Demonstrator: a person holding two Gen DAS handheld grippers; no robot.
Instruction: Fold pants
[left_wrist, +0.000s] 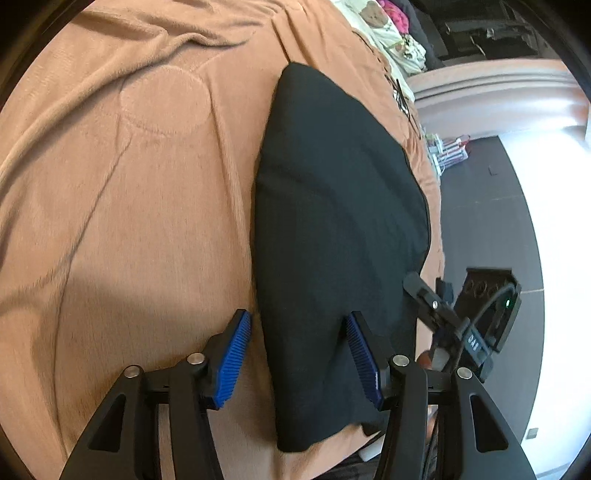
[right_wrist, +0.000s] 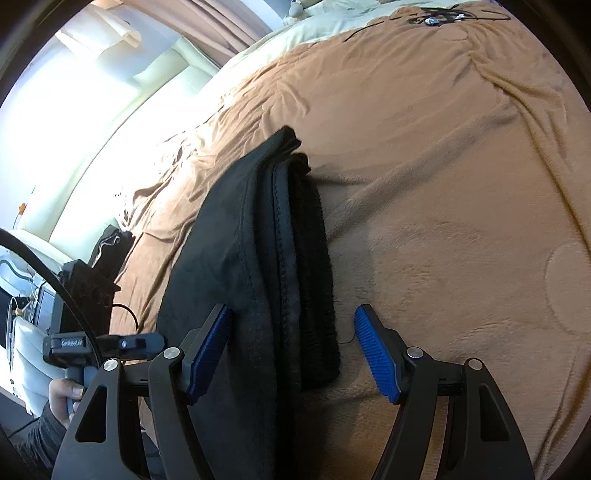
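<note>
Black pants (left_wrist: 332, 221) lie folded into a long flat shape on a brown blanket (left_wrist: 129, 184). My left gripper (left_wrist: 297, 325) is open, its blue pads (left_wrist: 236, 358) straddling the near left edge of the pants. In the right wrist view the pants (right_wrist: 258, 258) show their stacked layers and ribbed waistband (right_wrist: 314, 277) edge. My right gripper (right_wrist: 293, 323) is open, its pads (right_wrist: 376, 354) on either side of that layered edge. Neither gripper holds cloth. The right gripper's body also shows in the left wrist view (left_wrist: 461, 325).
The blanket (right_wrist: 443, 184) covers a bed and has wrinkles. The bed's edge (left_wrist: 432, 177) drops to a dark floor (left_wrist: 491, 221). A printed pillow (left_wrist: 391, 33) lies at the far end. A bright window (right_wrist: 92, 92) and a black device (right_wrist: 85, 291) are left of the bed.
</note>
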